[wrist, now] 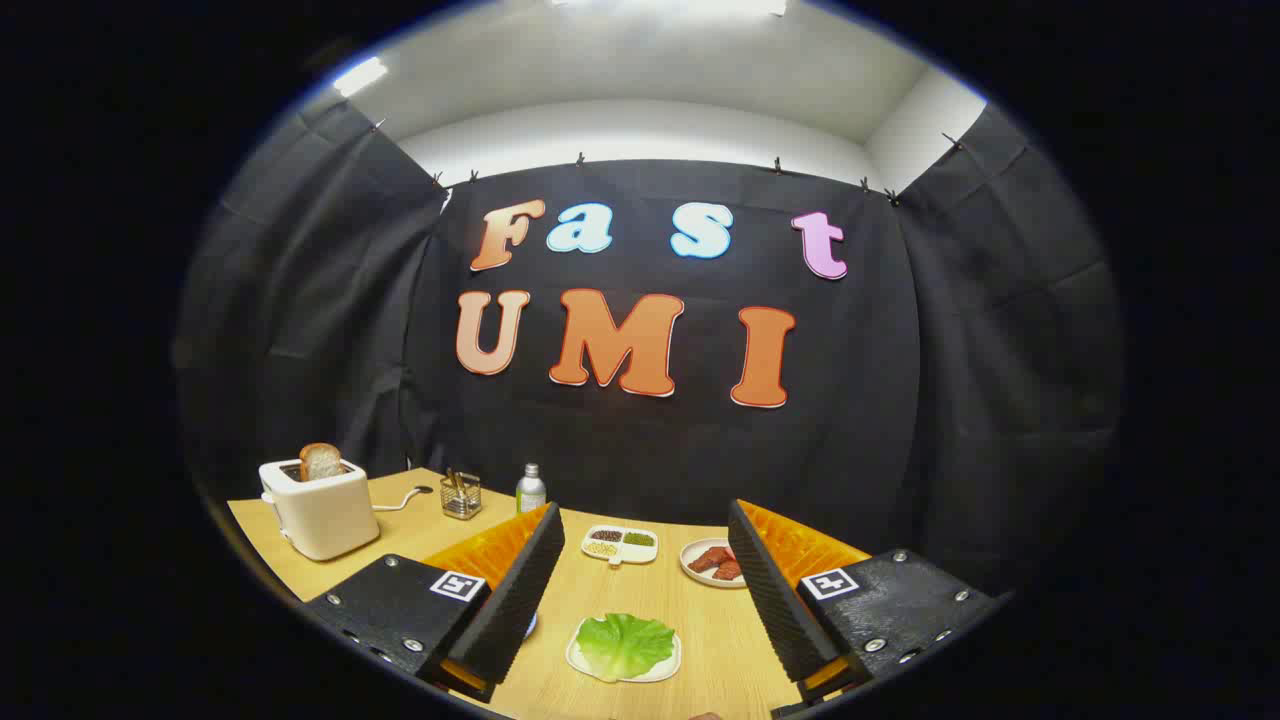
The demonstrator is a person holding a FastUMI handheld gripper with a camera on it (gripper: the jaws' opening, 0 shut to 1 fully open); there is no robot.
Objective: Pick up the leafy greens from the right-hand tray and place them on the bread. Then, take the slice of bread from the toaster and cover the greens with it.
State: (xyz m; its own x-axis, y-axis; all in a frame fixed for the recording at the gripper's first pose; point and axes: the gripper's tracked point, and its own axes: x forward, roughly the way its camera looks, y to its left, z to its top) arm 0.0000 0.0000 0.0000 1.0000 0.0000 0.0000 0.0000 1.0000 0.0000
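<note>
A green lettuce leaf (624, 643) lies on a small white tray (672, 668) on the wooden table, low between my two fingers and close to their bases. My gripper (643, 512) hangs open above the table with nothing between its fingers. A white toaster (322, 512) stands at the far left of the table, well left of the left finger, with a browned slice of bread (320, 461) sticking up from its slot. A sliver of a pale plate rim (531, 626) peeks out behind the left finger; what lies on it is hidden.
Beyond the fingers sit a white divided dish (620, 544) of seeds and a round plate of reddish meat slices (716, 563). A small bottle (530, 489) and a wire holder (461, 495) stand near the back edge. The toaster's cord (402, 498) trails beside it.
</note>
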